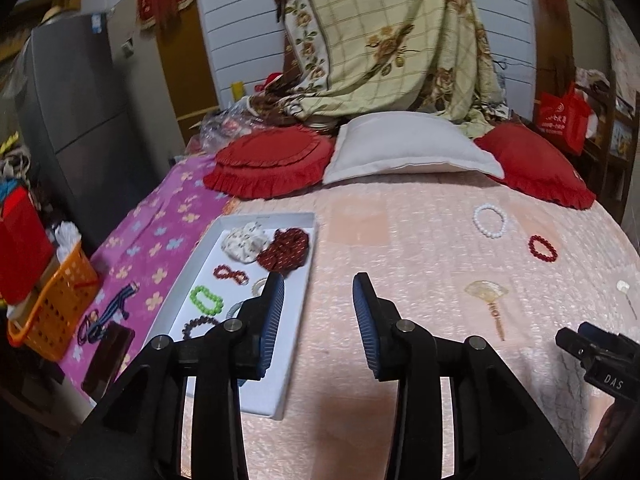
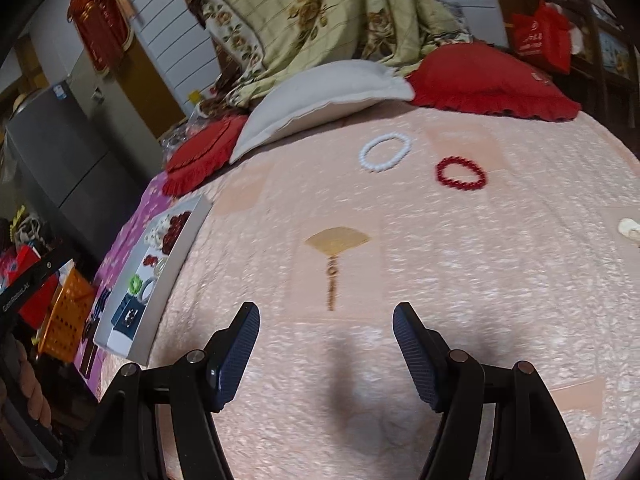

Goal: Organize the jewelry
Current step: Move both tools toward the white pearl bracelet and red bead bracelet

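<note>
A white tray (image 1: 298,304) lies on the pink bedspread and holds two scrunchies (image 1: 282,248), a green bead bracelet (image 1: 206,300) and other bracelets. My left gripper (image 1: 318,284) is open and empty, just right of the tray's near edge. Loose on the bed lie a white bead bracelet (image 1: 490,220), a red bead bracelet (image 1: 543,248) and a gold fan-shaped hairpin (image 1: 490,298). My right gripper (image 2: 326,316) is open and empty, hovering just short of the fan hairpin (image 2: 334,252); the white bracelet (image 2: 385,151) and the red bracelet (image 2: 461,173) lie beyond it.
A white pillow (image 1: 404,152) and red cushions (image 1: 272,160) lie at the bed's head. A small white ornament (image 2: 630,229) lies at the far right. An orange basket (image 1: 52,308) stands left of the bed. Blue straps (image 1: 110,312) lie on the purple sheet.
</note>
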Demonstrator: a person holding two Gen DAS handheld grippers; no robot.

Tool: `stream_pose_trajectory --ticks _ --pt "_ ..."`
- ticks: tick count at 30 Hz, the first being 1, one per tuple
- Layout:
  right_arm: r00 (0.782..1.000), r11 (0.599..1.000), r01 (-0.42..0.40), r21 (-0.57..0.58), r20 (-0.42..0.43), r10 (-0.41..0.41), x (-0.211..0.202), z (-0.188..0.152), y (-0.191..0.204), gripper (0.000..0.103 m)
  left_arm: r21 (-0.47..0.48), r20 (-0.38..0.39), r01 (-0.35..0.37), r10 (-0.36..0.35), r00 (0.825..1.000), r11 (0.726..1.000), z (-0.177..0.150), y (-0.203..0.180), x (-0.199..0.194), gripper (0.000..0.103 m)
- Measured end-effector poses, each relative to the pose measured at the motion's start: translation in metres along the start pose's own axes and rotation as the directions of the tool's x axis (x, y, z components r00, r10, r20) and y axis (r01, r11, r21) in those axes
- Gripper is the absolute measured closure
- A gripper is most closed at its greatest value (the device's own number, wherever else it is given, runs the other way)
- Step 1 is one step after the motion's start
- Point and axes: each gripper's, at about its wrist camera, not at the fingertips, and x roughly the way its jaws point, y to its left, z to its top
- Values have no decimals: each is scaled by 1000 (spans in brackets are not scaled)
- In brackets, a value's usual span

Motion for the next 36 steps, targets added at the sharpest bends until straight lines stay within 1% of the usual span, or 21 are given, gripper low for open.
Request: stream_pose_trajectory --ticks 9,17,19,21,23,25,27,30,32,33,36 --pt "998 999 38 -2 50 -37 -19 9 -28 36 75 -6 37 -37 999 997 8 -38 -3 68" --pt "996 997 73 21 52 -74 -17 17 -55 36 126 -55 78 -72 996 989 14 -66 16 68" --pt "996 996 81 26 46 -82 -14 19 -62 36 140 -82 104 -93 992 985 18 -73 27 68" --pt "995 995 97 38 33 -98 -9 23 -73 36 146 -124 154 -137 983 977 24 -79 40 68" --pt "994 993 104 57 20 -105 -4 27 -86 36 154 -165 215 -190 968 964 30 -87 55 68" --pt "994 991 112 75 7 -113 1 32 -98 36 159 -199 260 -227 953 952 38 -99 73 68" --pt "992 989 123 87 -1 -124 7 38 -109 36 157 -230 289 -250 940 944 48 -111 94 68" --pt "990 986 141 92 -15 -140 20 53 -123 36 163 -255 331 -284 924 930 63 -133 125 68" --pt "988 984 152 87 -15 -152 31 66 -131 36 165 -262 349 -300 917 922 73 -149 145 68" --pt "987 983 161 84 -13 -160 38 74 -136 36 159 -269 359 -309 912 920 77 -154 155 68" --pt "983 980 184 80 -3 -184 59 95 -149 36 101 -294 400 -357 887 911 89 -173 191 68"
